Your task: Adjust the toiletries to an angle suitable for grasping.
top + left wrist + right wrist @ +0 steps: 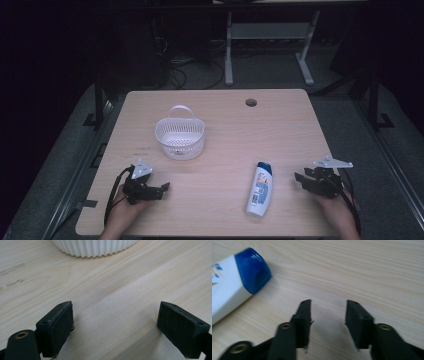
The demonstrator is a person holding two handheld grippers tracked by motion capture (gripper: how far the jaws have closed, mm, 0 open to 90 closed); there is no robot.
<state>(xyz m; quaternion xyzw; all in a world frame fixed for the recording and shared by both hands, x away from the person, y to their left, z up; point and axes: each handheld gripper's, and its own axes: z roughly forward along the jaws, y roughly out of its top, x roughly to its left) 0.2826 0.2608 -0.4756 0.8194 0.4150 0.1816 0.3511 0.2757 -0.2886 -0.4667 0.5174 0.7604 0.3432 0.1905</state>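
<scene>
Pale wood table (215, 200) carries a white basket (180, 136) near its middle and a white shampoo bottle (260, 189) with a blue cap lying flat toward our right. We hold the left gripper (162, 189) released, jaws wide, just short of the basket. Our right gripper (299, 178) sits near the bottle's cap end, jaws parted around nothing, not touching it.

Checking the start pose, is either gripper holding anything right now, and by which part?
Nothing is held. The left gripper is open over bare table near the basket; the right gripper is open beside the bottle, not touching it.
</scene>
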